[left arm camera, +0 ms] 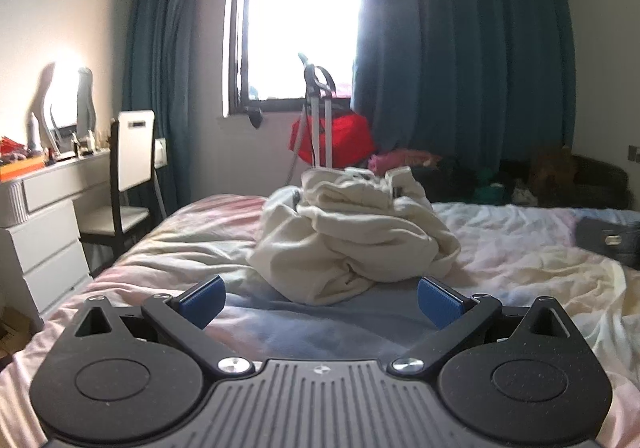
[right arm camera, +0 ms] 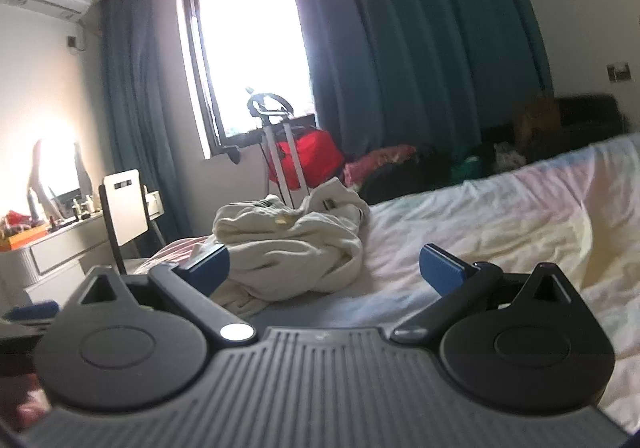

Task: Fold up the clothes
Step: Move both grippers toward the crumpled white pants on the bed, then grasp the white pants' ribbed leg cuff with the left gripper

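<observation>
A crumpled cream-white garment (left arm camera: 352, 232) lies in a heap on the bed (left arm camera: 520, 248), straight ahead in the left wrist view. My left gripper (left arm camera: 320, 300) is open and empty, its blue pads (left arm camera: 202, 298) just short of the heap's near edge. In the right wrist view the same garment (right arm camera: 288, 248) lies ahead and to the left on the bed (right arm camera: 480, 224). My right gripper (right arm camera: 324, 274) is open and empty, tilted, with its left pad (right arm camera: 210, 268) beside the heap.
A dark bag (left arm camera: 610, 242) lies on the bed at the right. A white dresser (left arm camera: 44, 216) and a chair (left arm camera: 128, 184) stand left of the bed. A red trolley bag (left arm camera: 332, 136) and piled clothes sit under the window behind the bed.
</observation>
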Motion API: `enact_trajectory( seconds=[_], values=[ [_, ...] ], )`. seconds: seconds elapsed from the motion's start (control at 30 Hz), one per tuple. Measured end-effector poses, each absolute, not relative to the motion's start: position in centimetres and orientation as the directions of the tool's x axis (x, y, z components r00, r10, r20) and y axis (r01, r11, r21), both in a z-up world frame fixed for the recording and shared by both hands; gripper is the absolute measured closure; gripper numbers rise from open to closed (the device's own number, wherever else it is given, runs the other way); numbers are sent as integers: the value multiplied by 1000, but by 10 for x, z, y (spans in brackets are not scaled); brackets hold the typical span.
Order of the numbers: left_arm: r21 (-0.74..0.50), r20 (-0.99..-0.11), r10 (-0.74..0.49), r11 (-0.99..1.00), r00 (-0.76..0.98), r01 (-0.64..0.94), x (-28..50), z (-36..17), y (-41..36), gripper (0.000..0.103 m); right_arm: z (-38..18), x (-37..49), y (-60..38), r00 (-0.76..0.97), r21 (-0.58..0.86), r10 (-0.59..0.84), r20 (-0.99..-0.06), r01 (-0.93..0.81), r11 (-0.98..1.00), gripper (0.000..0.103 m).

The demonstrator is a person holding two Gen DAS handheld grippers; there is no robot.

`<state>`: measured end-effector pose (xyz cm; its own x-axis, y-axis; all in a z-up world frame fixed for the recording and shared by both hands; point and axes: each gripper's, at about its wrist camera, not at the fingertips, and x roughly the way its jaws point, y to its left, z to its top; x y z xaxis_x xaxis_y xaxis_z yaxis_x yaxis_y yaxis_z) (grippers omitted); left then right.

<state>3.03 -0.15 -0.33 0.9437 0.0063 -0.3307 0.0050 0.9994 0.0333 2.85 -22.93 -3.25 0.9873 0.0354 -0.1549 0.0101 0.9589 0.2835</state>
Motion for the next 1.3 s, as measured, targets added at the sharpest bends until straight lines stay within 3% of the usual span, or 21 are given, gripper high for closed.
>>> enact_trajectory(
  seconds=[0.2,0.53,0.73,0.77,0.8,0.93,0.97,1.0,1.1,1.3],
  values=[
    [34,-368,-5,999,930,19,105,4,-20,0,-29,28,-251,987,354,22,-157,36,935,0],
    [182,-444,96,983,891,-15,298,-11,-82,0,-48,72,-258,968,333,76,-241,8,943,5],
    [251,-431,152,967,890,-43,370,-28,-104,2,-77,104,-272,949,405,117,-293,12,914,5],
    [271,-431,172,961,886,-55,380,-31,-107,6,-82,109,-273,944,407,120,-307,16,913,5],
    [314,-432,226,945,873,-89,392,-35,-112,18,-87,114,-274,939,410,124,-321,20,912,5],
    [340,-435,346,918,831,-204,424,-35,-108,31,-100,127,-277,928,403,131,-348,22,915,5],
    [346,-426,364,911,828,-222,426,-32,-107,49,-102,129,-277,928,402,129,-350,25,915,5],
    [337,-424,361,914,830,-225,425,-28,-105,57,-104,131,-277,928,399,128,-351,25,916,5],
    [313,-414,350,922,840,-230,417,-12,-97,69,-105,134,-275,927,379,127,-352,17,925,5],
    [271,-324,288,941,901,-203,348,37,-81,77,-91,125,-269,948,318,104,-302,-3,948,5]
  ],
)
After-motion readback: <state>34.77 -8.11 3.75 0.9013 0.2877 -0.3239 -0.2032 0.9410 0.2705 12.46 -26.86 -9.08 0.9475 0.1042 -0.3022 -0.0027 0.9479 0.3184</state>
